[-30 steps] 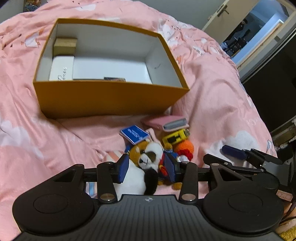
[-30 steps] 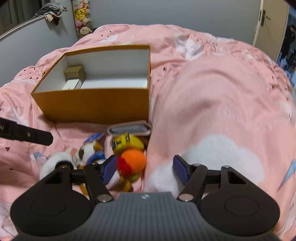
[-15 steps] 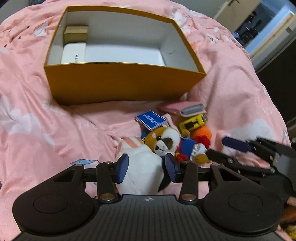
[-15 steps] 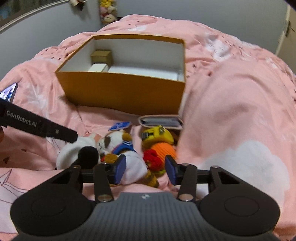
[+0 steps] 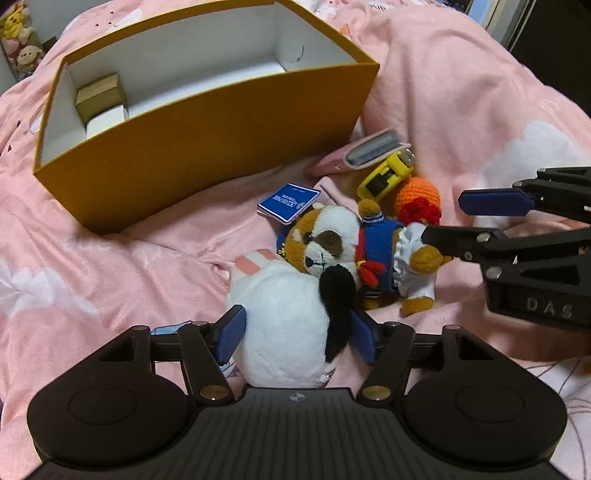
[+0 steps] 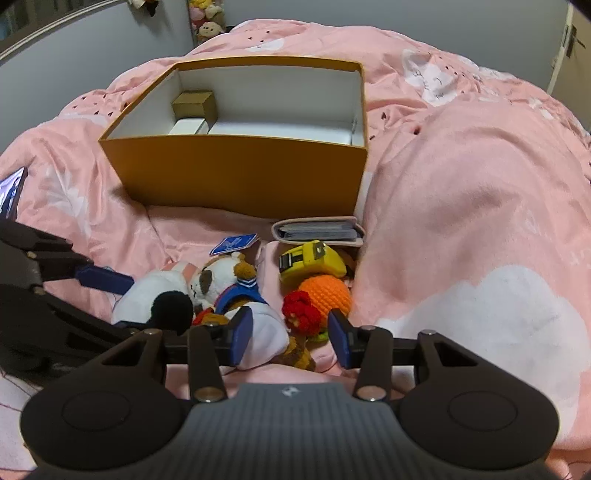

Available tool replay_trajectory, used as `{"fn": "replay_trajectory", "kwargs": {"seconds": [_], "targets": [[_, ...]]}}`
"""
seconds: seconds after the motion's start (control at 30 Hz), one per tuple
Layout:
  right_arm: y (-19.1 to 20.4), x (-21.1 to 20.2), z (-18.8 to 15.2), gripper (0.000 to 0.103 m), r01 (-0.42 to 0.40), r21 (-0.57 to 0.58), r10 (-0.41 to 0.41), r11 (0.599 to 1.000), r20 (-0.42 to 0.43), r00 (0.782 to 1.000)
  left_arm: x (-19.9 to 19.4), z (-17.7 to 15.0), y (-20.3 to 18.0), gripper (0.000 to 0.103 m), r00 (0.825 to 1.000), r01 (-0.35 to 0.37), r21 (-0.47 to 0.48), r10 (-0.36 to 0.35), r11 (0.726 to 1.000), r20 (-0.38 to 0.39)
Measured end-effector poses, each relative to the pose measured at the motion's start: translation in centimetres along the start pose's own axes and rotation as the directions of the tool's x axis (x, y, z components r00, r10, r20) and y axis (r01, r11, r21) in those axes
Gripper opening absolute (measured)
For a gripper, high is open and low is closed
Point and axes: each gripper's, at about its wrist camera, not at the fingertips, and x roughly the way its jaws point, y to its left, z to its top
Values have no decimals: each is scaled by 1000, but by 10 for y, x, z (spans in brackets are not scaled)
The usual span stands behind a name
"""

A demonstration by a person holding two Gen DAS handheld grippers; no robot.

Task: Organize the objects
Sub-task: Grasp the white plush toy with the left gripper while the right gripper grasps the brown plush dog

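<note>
An open orange box [image 5: 207,155] [image 6: 240,170] stands on the pink bedspread with two small boxes [image 5: 101,98] inside. In front lie a white plush [image 5: 284,325] [image 6: 155,291], a brown-and-white dog plush in blue [image 5: 343,247] [image 6: 229,284], an orange crochet ball [image 5: 415,194] [image 6: 325,291], a yellow tape measure [image 5: 386,175] [image 6: 314,260], a pink wallet [image 5: 365,153] [image 6: 317,230] and a blue tag [image 5: 288,201]. My left gripper [image 5: 297,334] is open around the white plush. My right gripper [image 6: 290,336] is open over the dog plush's legs.
The bedspread [image 6: 461,206] rises in a hump to the right of the box. A phone [image 6: 11,192] lies at the far left. Plush toys [image 6: 205,16] sit on a shelf by the grey wall. A door [image 6: 569,40] is at the far right.
My left gripper has moved down and forward so its jaws now flank the white plush. My right gripper has shifted left toward the dog plush and closed somewhat.
</note>
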Motion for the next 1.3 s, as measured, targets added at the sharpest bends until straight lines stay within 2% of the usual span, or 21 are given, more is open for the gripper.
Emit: {"fn": "replay_trajectory", "kwargs": {"seconds": [0.2, 0.33, 0.43, 0.57, 0.7, 0.8, 0.83, 0.93, 1.07, 1.2, 1.3], "targets": [[2, -2, 6, 48, -18, -21, 18, 1000, 7, 1000, -22, 5, 17, 57, 994, -88, -14, 88, 996, 56], [2, 0, 19, 48, -97, -11, 97, 995, -15, 995, -25, 4, 45, 55, 987, -151, -55, 153, 987, 41], [8, 8, 31, 48, -156, -28, 154, 987, -61, 986, -25, 3, 64, 52, 985, -170, -102, 173, 980, 25], [20, 28, 40, 47, -150, -80, 138, 985, -142, 980, -23, 1, 72, 52, 973, -228, -108, 230, 968, 13], [25, 55, 40, 48, -148, -101, 122, 984, -223, 967, -24, -1, 79, 52, 979, -199, -131, 203, 971, 21], [19, 70, 37, 49, -185, -51, 165, 981, -260, 951, -23, 0, 84, 52, 983, -179, -149, 184, 973, 20], [17, 71, 35, 46, -198, -39, 182, 979, -261, 948, -23, -1, 84, 52, 984, -175, -151, 179, 973, 20], [19, 68, 34, 38, -214, -44, 197, 976, -252, 947, -27, 1, 81, 52, 985, -169, -139, 174, 976, 22], [20, 54, 37, 35, -214, -35, 202, 976, -219, 955, -33, 8, 74, 52, 991, -120, -91, 125, 989, 44], [20, 34, 47, 34, -228, -30, 222, 973, -147, 964, -37, 18, 66, 59, 992, -111, -1, 111, 994, 61], [20, 33, 55, 35, -245, 2, 244, 970, -109, 964, -32, 25, 61, 65, 995, -89, 88, 86, 992, 42]]}}
